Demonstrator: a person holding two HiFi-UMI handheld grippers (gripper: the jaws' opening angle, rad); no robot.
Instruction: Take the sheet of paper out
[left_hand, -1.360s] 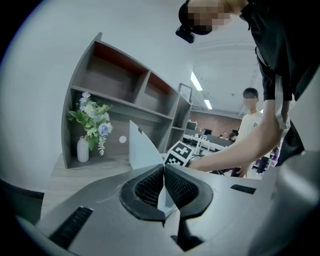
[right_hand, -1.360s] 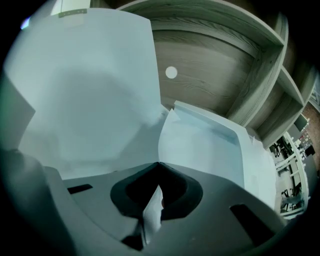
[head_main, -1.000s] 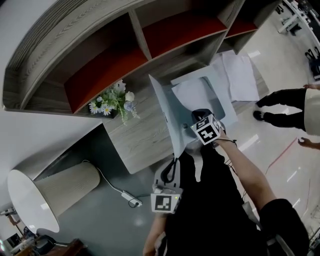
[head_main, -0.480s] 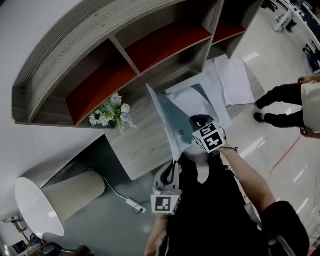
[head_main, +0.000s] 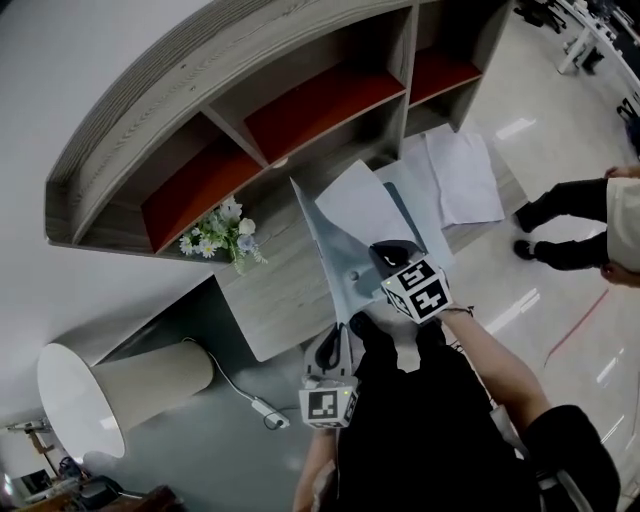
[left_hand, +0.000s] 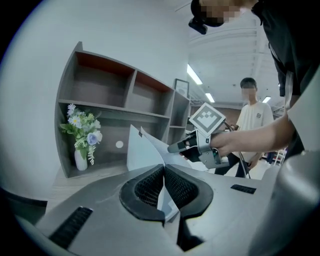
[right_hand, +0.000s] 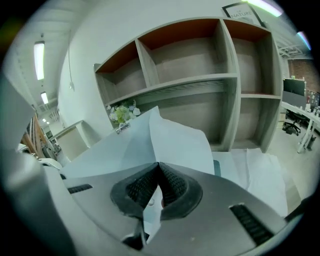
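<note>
White paper (head_main: 355, 205), seemingly in right gripper (right_hand: 159, 170), above folder (head_main: 335, 262) in left gripper (left_hand: 164, 172).

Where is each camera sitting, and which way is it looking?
Head view: on the person's head, looking steeply down at the desk; left gripper, right gripper and the person's arms show.
Left gripper view: on the left gripper, looking along its jaws shut on the folder, toward the right gripper's hand.
Right gripper view: on the right gripper, looking along its jaws shut on the sheet of paper, toward the shelf.
Shared: all see the shelf and flowers.
</note>
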